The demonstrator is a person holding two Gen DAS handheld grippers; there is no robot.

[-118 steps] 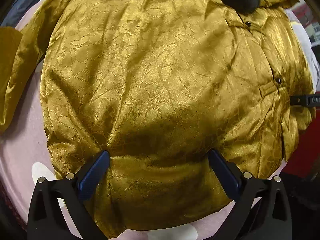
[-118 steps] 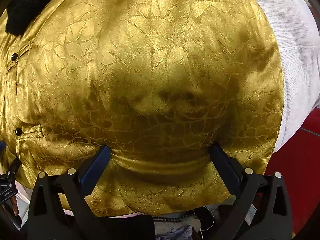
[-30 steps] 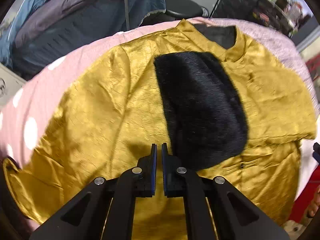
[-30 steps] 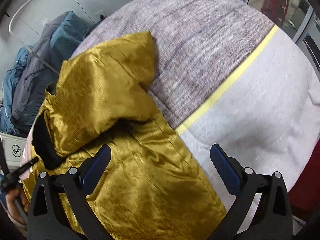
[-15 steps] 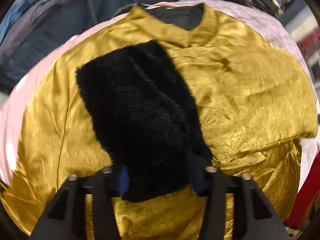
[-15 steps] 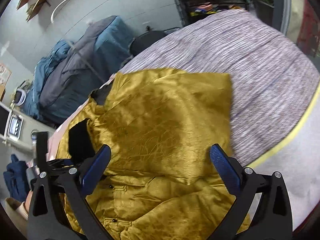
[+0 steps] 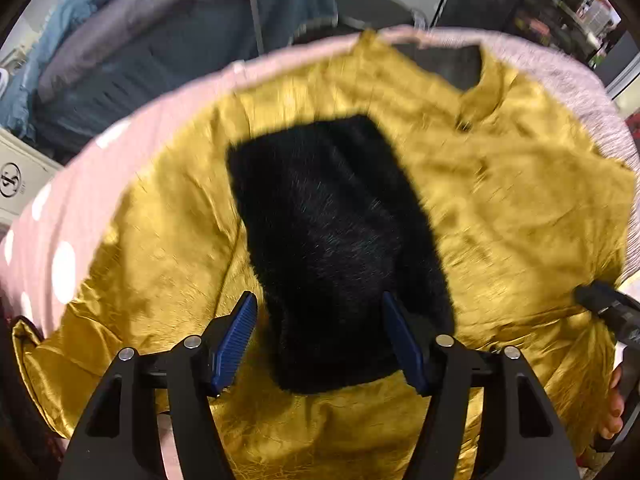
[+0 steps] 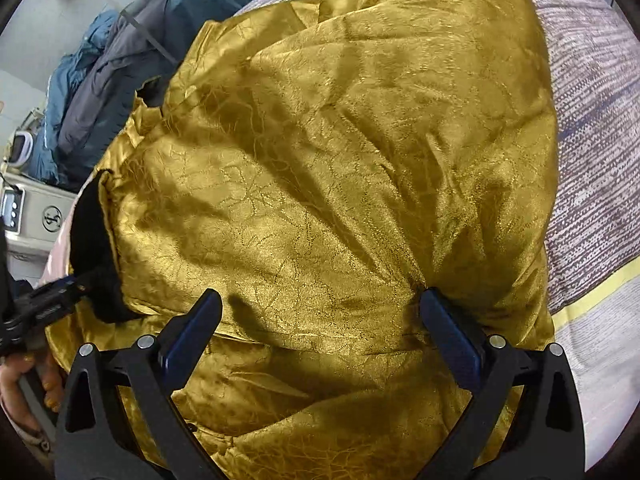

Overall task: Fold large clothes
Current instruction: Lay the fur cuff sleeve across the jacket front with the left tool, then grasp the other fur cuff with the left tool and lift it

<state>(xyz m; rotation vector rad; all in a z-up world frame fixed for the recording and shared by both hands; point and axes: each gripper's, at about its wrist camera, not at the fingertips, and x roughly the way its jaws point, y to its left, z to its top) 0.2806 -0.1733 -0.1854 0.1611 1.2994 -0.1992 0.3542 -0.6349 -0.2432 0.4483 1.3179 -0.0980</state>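
Note:
A large gold satin jacket (image 7: 500,216) lies spread on the bed, collar at the far side. A flap of its black furry lining (image 7: 332,232) is turned up over the middle. My left gripper (image 7: 324,340) is open, its blue pads either side of the near end of the black lining. In the right wrist view the jacket's folded gold panel (image 8: 340,168) fills the frame. My right gripper (image 8: 320,332) is open, wide apart, just above that panel's near edge. The black lining (image 8: 94,248) shows at the left there, with the left gripper's tip (image 8: 48,304).
The bed has a pink dotted cover (image 7: 68,240) on the left and a grey-purple woven cover (image 8: 592,120) with a yellow stripe on the right. Blue and grey bedding (image 7: 140,40) is piled behind. A white appliance (image 8: 36,216) stands beside the bed. The right gripper's tip (image 7: 608,312) shows at the right.
The left gripper was shut a second ago and has opened around the black lining. The right gripper has moved in close over the folded gold panel, still open.

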